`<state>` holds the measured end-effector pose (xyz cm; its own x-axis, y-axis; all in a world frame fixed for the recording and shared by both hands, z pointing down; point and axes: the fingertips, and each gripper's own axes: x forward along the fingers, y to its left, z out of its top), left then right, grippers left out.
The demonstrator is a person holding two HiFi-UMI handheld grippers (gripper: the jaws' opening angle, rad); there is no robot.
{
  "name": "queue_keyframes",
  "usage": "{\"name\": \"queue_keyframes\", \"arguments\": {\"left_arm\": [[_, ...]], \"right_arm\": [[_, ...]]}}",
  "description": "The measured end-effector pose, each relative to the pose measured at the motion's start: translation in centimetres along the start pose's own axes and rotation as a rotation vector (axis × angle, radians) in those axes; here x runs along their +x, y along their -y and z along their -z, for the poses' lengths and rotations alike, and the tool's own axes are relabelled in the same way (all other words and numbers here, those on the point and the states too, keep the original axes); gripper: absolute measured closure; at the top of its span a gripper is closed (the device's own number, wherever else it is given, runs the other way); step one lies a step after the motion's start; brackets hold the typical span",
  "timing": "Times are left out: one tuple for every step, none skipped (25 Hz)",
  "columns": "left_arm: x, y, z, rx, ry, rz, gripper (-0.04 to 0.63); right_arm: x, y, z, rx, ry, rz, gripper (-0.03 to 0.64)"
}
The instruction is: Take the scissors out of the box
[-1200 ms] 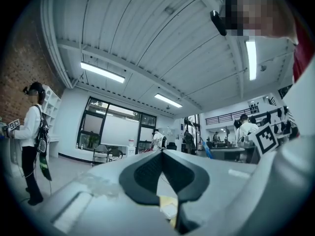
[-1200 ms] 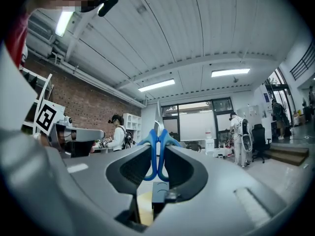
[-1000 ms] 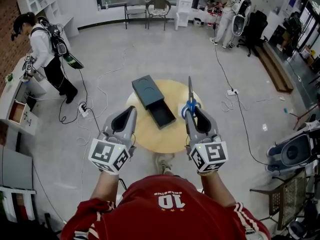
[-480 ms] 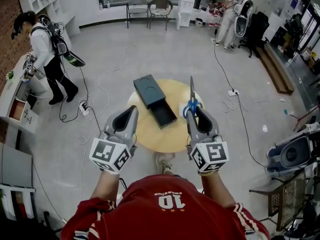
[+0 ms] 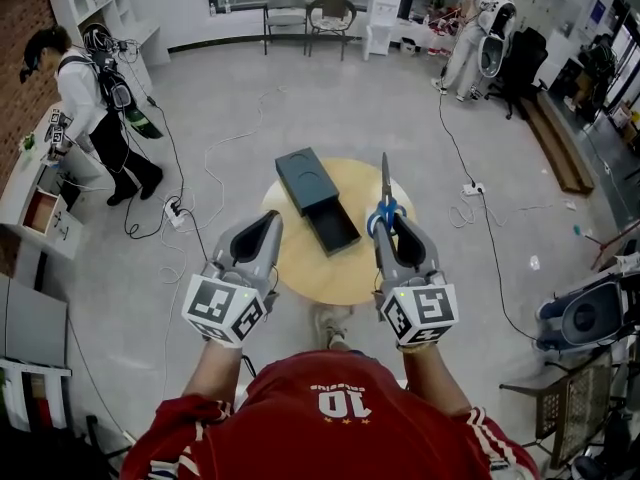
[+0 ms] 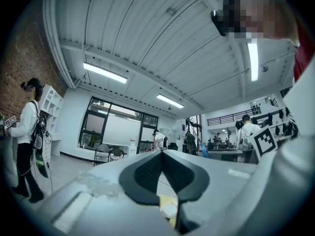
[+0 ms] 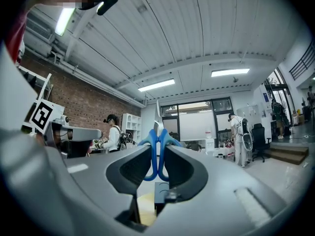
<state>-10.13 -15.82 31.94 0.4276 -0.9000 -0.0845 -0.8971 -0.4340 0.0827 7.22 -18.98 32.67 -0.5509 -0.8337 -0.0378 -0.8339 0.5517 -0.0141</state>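
Head view, looking steeply down: I hold 2 grippers over a round wooden table (image 5: 318, 280), and the scissors (image 5: 382, 190) are already out of the box (image 5: 303, 179), clamped in the right gripper (image 5: 387, 224). The jaws grasp the blue handle loops, and the blades run on beyond the fingertips in 1 straight line. The scissors' long axis follows the gripper's own, handles toward me and the point aimed directly away, hanging above the table's right-hand part. The dark box lies to the left of the scissors, on the far left part of the tabletop. Its long axis runs on a slant from far left to near right, and its drawer (image 5: 334, 229) is slid out toward me and to the right. I can see nothing in the drawer. The left gripper (image 5: 268, 220) hovers on the other side of the drawer, near the table's left edge. Right gripper view: the 2 blue loops (image 7: 157, 154) stand pressed between the pads, the blade rising past the tips. Left gripper view: the left jaws (image 6: 161, 154) meet at the tips, clenched on nothing. The right hand is the 1 that carries the scissors, so I judge the coming move is its own: lowering them onto bare wood to the right of the drawer.
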Motion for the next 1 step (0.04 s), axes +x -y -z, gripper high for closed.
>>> {"name": "queue_keyframes", "arguments": {"left_arm": [[-0.08,-0.01,0.08,0.0,0.0,0.001,0.592]], "right_arm": [[0.02,-0.16,0.17,0.003,-0.002,-0.001,0.529]]}}
